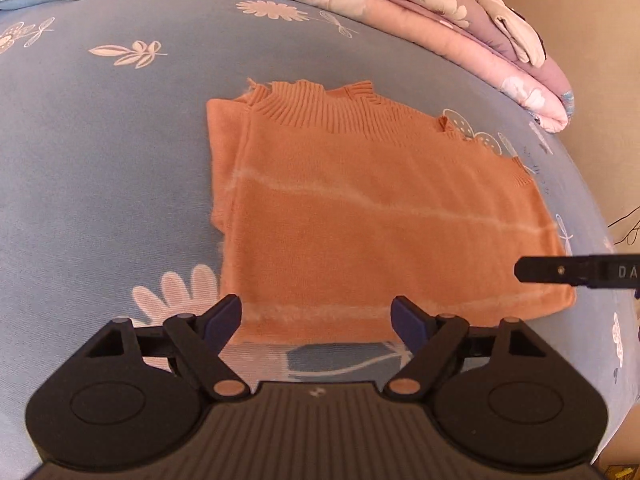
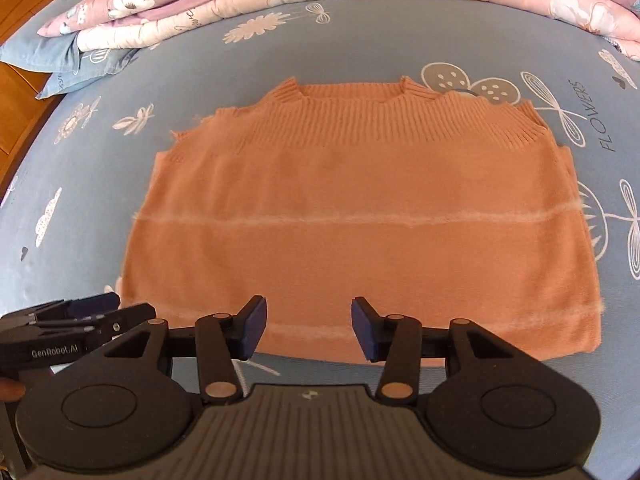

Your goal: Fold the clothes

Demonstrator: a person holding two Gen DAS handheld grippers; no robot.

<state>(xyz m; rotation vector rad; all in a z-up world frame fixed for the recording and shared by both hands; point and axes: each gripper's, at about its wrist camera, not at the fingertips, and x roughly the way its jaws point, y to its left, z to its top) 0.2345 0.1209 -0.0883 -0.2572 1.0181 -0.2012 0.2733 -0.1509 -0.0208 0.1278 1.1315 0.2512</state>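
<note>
The orange knit sweater (image 2: pixel 352 216) lies flat on the blue floral bedsheet (image 1: pixel 100 160), sleeves apparently tucked in, folded into a compact rectangle; perhaps one more fold or tidying is left. The left gripper (image 1: pixel 318 320) hangs spread wide above the near hem, holding nothing. The right gripper (image 2: pixel 308 326) is also parted and empty, just over that hem.
</note>
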